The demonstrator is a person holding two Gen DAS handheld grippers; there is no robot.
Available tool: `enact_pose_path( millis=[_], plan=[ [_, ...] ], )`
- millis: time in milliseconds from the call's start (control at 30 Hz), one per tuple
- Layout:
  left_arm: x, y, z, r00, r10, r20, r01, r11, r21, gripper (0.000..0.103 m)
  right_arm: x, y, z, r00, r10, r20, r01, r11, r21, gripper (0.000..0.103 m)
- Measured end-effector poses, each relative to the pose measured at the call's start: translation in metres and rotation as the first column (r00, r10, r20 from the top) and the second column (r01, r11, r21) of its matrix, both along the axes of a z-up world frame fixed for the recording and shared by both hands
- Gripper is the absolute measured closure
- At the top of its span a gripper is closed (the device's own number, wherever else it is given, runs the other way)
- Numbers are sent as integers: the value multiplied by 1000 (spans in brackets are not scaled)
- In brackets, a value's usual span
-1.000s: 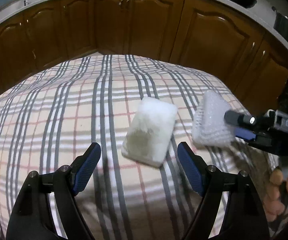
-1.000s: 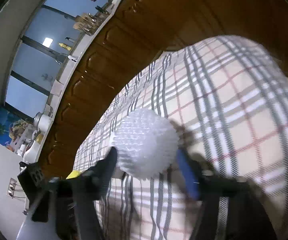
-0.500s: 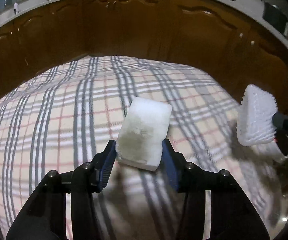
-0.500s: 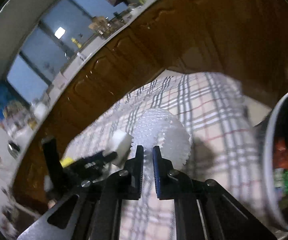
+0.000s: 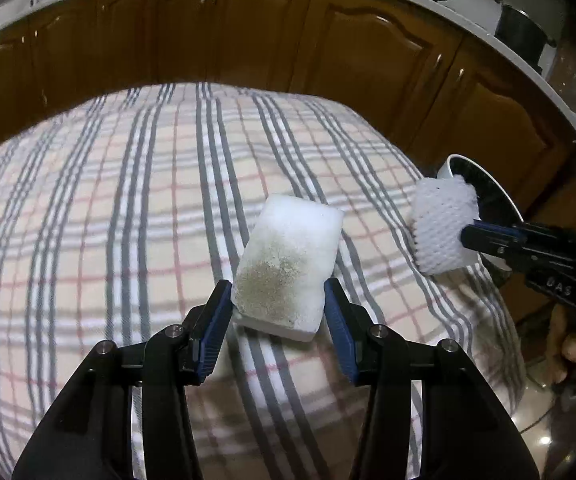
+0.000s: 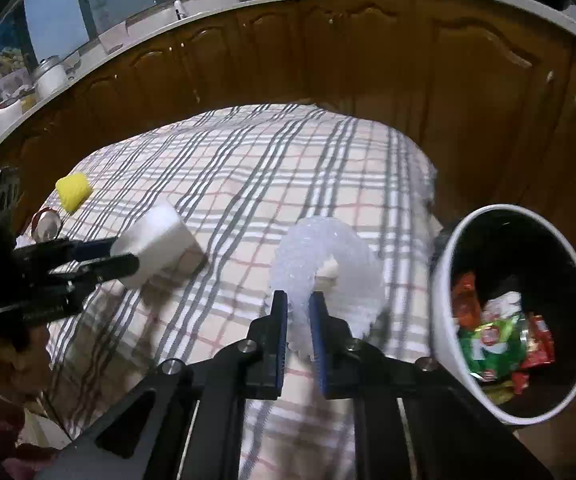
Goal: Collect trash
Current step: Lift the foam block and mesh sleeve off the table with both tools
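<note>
My left gripper [image 5: 277, 300] is shut on a white foam block [image 5: 288, 264] with a dirty patch, held just above the plaid tablecloth [image 5: 127, 220]. It also shows in the right wrist view [image 6: 155, 246]. My right gripper [image 6: 298, 312] is shut on a white foam net sleeve [image 6: 328, 268], also seen in the left wrist view [image 5: 444, 228], held above the table's right edge next to a white trash bin [image 6: 444, 300] with colourful wrappers [image 6: 496, 340] inside.
A yellow foam net [image 6: 72, 191] and a small round metal lid [image 6: 45, 226] lie at the table's left edge. Brown kitchen cabinets [image 5: 288, 40] run behind the table. The bin [image 5: 500, 200] stands past the table's right edge.
My left gripper closed on the foam block and lifted it slightly. My right gripper carried the net sleeve right, to beside the bin.
</note>
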State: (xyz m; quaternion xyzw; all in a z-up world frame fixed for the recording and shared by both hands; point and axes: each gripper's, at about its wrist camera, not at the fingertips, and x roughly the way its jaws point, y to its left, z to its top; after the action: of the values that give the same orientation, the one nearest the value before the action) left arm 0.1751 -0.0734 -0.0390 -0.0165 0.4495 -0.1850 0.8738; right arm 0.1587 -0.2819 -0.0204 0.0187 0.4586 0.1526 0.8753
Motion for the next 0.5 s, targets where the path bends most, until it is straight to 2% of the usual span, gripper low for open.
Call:
enact_pose_path(
  millis=[67, 100, 133, 300, 400, 500],
  plan=[
    [-1, 1, -1, 1000, 11, -1, -11, 1000, -1, 57, 2, 1, -3, 1000, -7, 8, 7, 1000, 17, 73],
    [-1, 1, -1, 1000, 17, 2, -17, 1000, -2, 57, 2, 1, -5, 1000, -16, 8, 16, 1000, 26, 60],
    [-3, 1, -1, 1000, 20, 3, -20, 1000, -4, 57, 1, 0, -6, 1000, -27, 11, 27, 999, 40, 57],
    [-7, 3, 0, 999, 34, 10, -33, 999, -15, 57, -13, -9, 3, 994, -82, 72, 74, 992, 103, 57],
    [-6, 4, -1, 999, 34, 10, -33, 999, -18, 57, -21, -20, 13, 983, -126, 132, 107, 984, 141, 52],
    [-6, 4, -1, 999, 34, 7, -33, 999, -24, 57, -23, -29, 15, 975, -164, 153, 135, 974, 181, 49]
  ],
)
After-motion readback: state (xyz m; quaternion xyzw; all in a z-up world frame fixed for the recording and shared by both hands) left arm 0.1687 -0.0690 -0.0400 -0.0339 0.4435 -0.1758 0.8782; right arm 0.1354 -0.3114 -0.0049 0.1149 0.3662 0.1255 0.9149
